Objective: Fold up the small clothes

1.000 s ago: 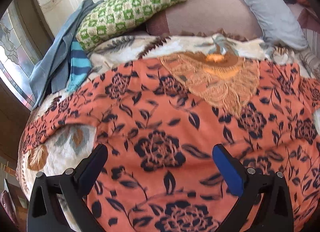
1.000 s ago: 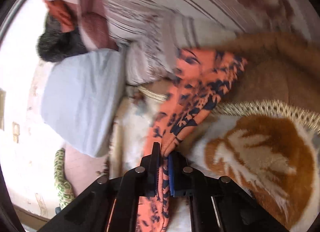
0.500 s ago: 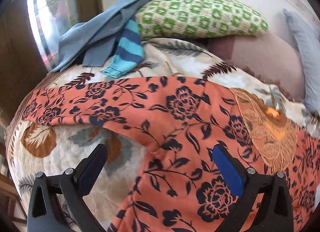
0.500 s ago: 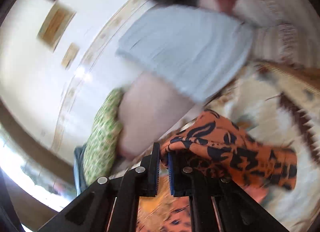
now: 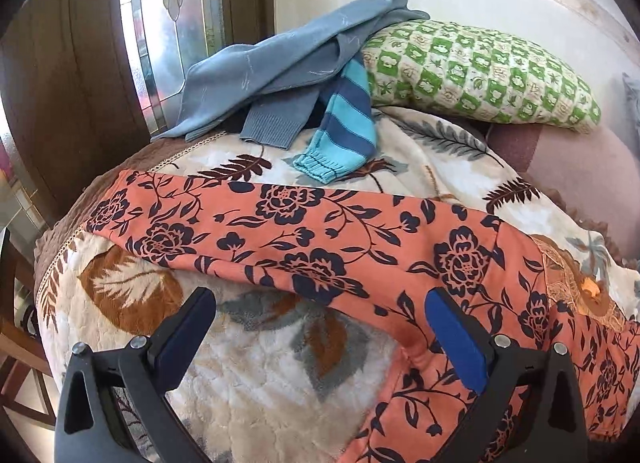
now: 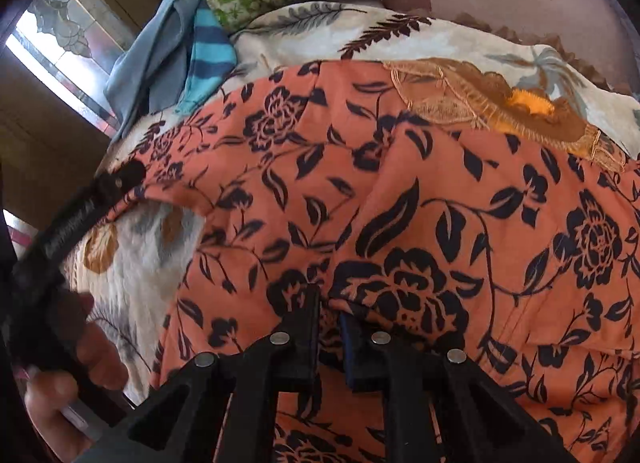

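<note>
One sleeve of the orange floral top (image 6: 400, 223) now lies folded across its body, the right gripper (image 6: 330, 303) easing its pinch on the fabric while the left gripper (image 5: 320, 327) hovers spread above the blanket (image 5: 260, 383).

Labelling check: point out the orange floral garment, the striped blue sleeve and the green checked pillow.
orange floral garment (image 5: 304, 231), left wrist view, on its spread sleeve.
striped blue sleeve (image 5: 348, 123), left wrist view, mid-sleeve stripes.
green checked pillow (image 5: 480, 71), left wrist view, centre of cover.
</note>
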Demonstrator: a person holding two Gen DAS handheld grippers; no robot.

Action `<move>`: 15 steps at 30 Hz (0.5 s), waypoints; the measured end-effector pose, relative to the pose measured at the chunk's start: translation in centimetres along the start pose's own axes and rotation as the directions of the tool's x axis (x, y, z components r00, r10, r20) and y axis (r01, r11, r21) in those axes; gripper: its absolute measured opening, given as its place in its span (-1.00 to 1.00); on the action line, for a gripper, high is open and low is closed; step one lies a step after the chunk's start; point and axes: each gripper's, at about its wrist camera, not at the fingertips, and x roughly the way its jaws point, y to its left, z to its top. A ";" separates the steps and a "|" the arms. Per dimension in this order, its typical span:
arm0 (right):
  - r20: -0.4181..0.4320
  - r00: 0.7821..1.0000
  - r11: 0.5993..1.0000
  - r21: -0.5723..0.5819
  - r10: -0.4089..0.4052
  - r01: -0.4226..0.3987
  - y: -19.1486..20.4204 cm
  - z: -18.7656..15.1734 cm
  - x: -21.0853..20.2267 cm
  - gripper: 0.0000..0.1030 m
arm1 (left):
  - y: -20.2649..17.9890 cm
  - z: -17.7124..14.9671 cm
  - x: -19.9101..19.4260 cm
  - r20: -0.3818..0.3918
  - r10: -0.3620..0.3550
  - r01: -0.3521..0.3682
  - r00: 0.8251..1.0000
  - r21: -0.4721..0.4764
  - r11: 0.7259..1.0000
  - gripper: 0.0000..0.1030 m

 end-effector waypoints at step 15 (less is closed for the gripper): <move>0.057 0.980 0.817 0.563 -0.191 0.126 -15.9 -2.9 -1.5 -0.77 | 1.7 0.0 0.9 -0.022 0.006 -0.006 1.000 -0.001 1.000 1.00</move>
